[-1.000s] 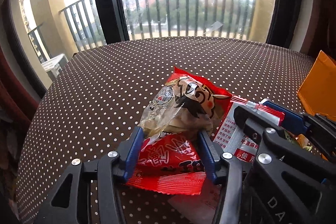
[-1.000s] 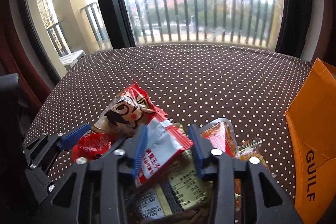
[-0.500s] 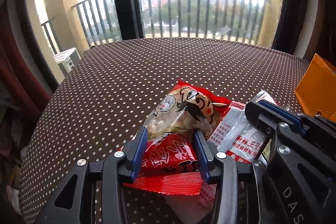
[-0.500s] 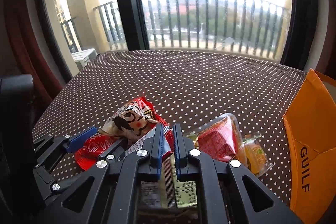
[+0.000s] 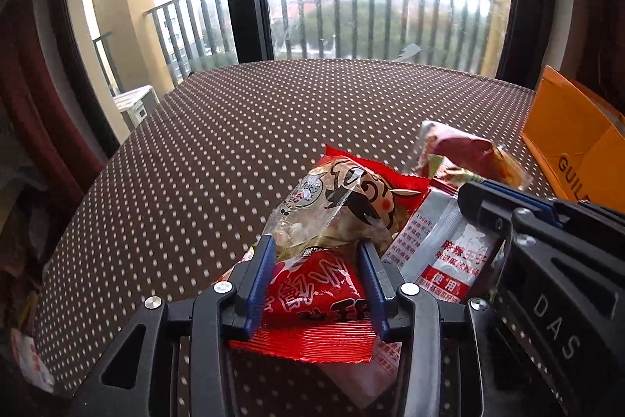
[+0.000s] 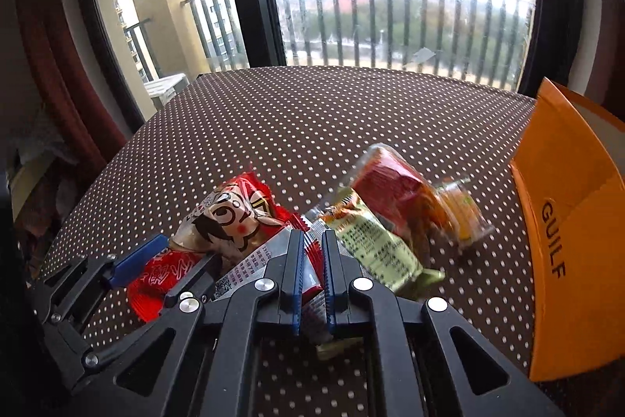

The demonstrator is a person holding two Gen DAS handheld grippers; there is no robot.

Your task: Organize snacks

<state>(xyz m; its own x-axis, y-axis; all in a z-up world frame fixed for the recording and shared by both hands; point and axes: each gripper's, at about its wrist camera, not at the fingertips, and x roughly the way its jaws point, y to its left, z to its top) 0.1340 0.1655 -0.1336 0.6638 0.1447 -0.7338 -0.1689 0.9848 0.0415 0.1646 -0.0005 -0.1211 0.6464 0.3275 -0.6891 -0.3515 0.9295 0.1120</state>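
On the dotted table, a red snack packet is clamped between the pads of the left gripper, with a cartoon-face bag just beyond it. The edge of a silver-and-red sachet is pinched by the right gripper. The orange box stands at the table's right edge.

Both grippers are pitching down, side by side. Left gripper is clamping the red snack pack; right gripper is pinching the silver-red sachet.
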